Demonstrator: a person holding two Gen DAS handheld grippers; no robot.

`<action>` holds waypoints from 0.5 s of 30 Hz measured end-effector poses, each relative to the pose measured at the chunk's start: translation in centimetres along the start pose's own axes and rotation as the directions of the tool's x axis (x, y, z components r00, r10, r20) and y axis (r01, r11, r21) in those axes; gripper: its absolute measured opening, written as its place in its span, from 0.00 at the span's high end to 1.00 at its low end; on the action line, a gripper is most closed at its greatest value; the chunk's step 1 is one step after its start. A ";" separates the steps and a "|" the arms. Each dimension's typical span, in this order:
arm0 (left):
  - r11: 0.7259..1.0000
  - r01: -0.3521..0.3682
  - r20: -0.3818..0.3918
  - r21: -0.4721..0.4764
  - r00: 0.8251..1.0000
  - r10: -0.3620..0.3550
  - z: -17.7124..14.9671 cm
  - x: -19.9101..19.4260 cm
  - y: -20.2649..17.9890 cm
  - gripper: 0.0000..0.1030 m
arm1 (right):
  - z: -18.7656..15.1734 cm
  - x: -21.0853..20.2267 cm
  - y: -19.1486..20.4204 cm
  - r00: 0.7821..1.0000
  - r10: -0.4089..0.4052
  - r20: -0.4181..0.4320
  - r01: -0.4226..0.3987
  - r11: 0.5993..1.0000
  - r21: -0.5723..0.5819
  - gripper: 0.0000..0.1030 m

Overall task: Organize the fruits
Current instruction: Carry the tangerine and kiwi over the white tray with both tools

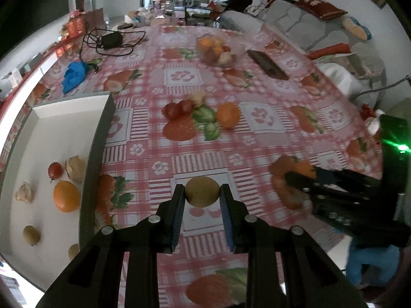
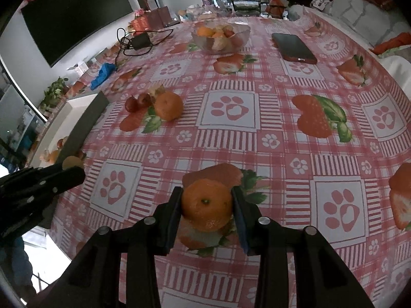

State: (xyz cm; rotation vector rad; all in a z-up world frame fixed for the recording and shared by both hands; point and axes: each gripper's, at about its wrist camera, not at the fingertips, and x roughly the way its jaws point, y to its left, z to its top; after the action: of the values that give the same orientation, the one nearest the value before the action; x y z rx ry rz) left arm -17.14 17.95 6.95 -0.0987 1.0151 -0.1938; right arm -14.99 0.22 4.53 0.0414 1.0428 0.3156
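Observation:
My left gripper [image 1: 202, 195] is shut on a small brown-green kiwi [image 1: 202, 191], held above the red checked tablecloth. My right gripper [image 2: 207, 205] is shut on an orange tangerine [image 2: 206, 206]; it also shows at the right of the left wrist view [image 1: 299, 175]. At the left stands a white box [image 1: 41, 138] with a dark rim, holding a tangerine [image 1: 66, 196], a small tomato [image 1: 55, 170], husked physalis [image 1: 75, 168] and kiwis [image 1: 31, 234]. On the cloth lie two tomatoes [image 1: 177, 109], a physalis [image 1: 199, 98] and a tangerine [image 1: 228, 115]. A glass bowl of fruit [image 2: 221, 37] sits farther back.
A dark phone [image 2: 294, 48] lies right of the bowl. A black power adapter with cables [image 2: 140, 39] and a blue cloth [image 1: 73, 75] sit at the far left of the table. A sofa with cushions [image 1: 318, 29] runs along the right side.

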 end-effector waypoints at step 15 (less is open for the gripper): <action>0.999 0.041 0.252 -0.027 0.967 -0.033 4.0 -12.9 2.1 0.71 | 4.5 -5.2 3.9 0.993 0.073 0.094 -0.069 0.997 -0.040 0.62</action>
State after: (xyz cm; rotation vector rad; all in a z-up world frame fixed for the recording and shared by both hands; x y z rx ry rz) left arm -20.06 22.59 19.45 -0.1670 0.7636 -0.1936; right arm -14.49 3.05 11.87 0.0603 0.9425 0.3936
